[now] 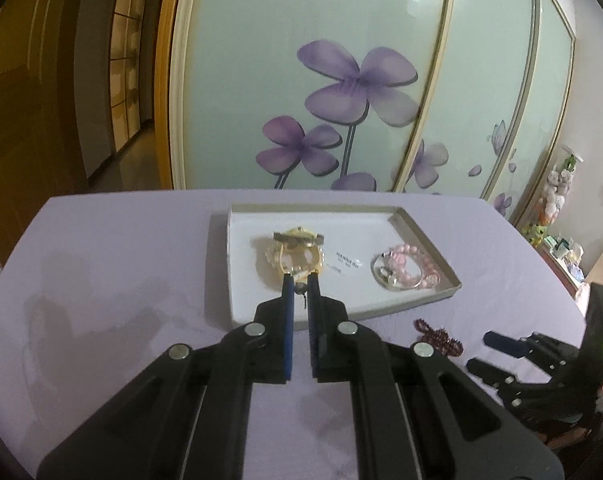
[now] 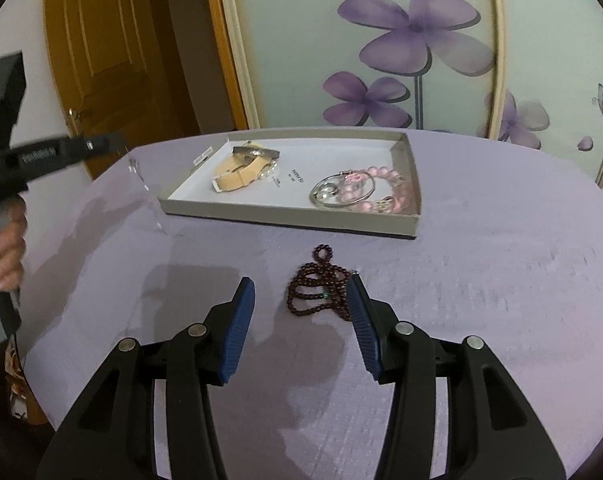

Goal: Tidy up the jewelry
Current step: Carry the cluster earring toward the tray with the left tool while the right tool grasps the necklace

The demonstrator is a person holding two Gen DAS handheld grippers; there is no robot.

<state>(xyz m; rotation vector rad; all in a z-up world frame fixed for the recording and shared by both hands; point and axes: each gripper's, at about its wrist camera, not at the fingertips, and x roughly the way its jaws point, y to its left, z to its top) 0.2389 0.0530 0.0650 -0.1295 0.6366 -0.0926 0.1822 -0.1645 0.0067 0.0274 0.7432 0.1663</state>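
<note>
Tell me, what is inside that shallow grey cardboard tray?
Inside the shallow grey cardboard tray: a beige-strapped wristwatch on the left, a pink bead bracelet and a silver bangle overlapping on the right. Printed text marks the white floor; whatever lies beneath the jewelry is hidden.

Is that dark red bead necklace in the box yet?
Out. The dark bead necklace lies bunched on the purple tablecloth, in front of the box, between the right gripper's open fingers.

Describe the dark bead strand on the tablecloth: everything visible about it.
The dark bead strand is a string of small, round, glossy maroon beads, piled in loose overlapping loops with one small loop pointing toward the tray. One greenish bead shows within it. It lies on the lilac tablecloth, outside the tray, just ahead of the open right claw; whether that claw's right finger touches it is unclear.
</note>
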